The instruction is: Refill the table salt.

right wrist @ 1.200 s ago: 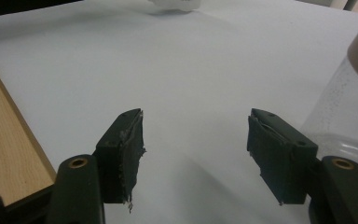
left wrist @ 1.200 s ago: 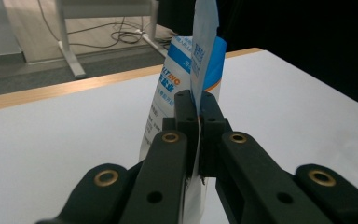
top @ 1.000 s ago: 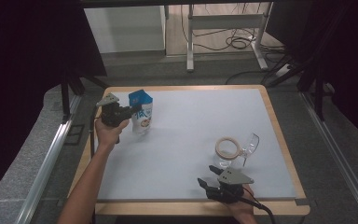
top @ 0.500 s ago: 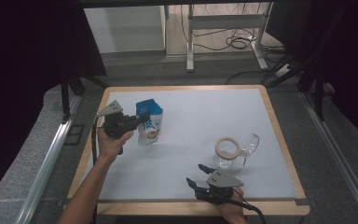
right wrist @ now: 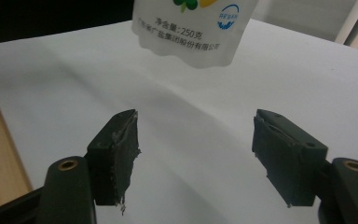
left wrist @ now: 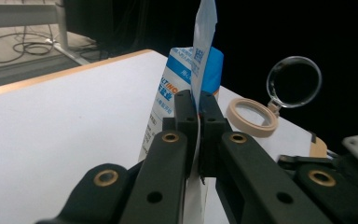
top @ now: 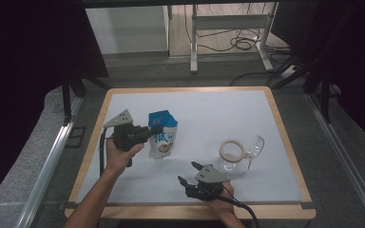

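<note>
High view: the left gripper [top: 153,131] pinches the pouch [top: 163,138] at the table's [top: 204,107] nine o'clock side. Left gripper view: jaws clamp the pouch's edge. Right gripper view: the right gripper [right wrist: 196,154], jaws just widening, holds nothing; the pouch hangs at twelve o'clock.

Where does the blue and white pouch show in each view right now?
High view: the pouch hangs left of centre, pinched by the left tongs.
Left gripper view: pouch at centre, its edge between the jaws.
Right gripper view: pouch's bottom at top centre, beyond the open right tongs.
Shared landmark: the white mat.
</note>
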`<state>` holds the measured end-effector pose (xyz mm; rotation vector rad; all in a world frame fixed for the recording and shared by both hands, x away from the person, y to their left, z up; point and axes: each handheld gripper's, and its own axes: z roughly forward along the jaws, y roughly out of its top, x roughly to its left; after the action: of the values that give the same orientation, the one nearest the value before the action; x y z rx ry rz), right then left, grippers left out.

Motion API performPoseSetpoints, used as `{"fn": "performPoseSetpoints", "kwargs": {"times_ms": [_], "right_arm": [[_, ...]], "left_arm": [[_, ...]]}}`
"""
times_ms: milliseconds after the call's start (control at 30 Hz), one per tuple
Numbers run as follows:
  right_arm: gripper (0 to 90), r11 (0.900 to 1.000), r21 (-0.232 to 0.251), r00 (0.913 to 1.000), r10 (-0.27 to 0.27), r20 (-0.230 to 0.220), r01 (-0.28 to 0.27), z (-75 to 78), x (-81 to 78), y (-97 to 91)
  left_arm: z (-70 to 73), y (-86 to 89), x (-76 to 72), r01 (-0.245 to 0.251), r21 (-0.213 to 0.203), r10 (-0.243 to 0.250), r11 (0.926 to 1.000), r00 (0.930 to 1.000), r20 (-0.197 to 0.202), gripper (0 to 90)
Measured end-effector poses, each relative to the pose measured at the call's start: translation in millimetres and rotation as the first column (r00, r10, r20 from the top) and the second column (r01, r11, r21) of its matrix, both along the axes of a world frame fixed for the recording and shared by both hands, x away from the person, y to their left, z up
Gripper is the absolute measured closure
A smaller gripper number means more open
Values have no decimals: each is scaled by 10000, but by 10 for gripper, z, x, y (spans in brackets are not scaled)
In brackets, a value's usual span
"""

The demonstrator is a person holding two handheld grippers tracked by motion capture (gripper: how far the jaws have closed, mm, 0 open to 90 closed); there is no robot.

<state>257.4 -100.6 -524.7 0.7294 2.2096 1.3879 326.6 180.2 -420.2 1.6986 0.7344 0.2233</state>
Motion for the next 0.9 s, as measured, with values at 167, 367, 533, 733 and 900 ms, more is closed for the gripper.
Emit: {"fn": "performPoseSetpoints", "kwargs": {"times_ms": [167,367,533,733,900], "right_arm": [[308,9998,-52,9996,-199,-203,198,-47,86,83],[285,9981,-238,9980,-570,-282,563,-91,170,148],[266,9956,-347,9945,-891,-557,873,-57,223,181],[253,9914,-578,9921,-1197,-373,1175,-52,284,196],[243,9880,-588,9894,-1439,-195,1425,-58,329,214]], "left_arm": [[3,-67,-45,133,-79,-133,9999,9999,-45,900],[5,-172,-79,299,-71,-300,9995,9995,-81,900],[23,-251,-98,419,-119,-420,9991,9991,-82,900],[91,-361,-132,599,-155,-601,9981,9981,-95,900],[148,-424,-166,704,-240,-705,9972,9975,-47,900]]}}
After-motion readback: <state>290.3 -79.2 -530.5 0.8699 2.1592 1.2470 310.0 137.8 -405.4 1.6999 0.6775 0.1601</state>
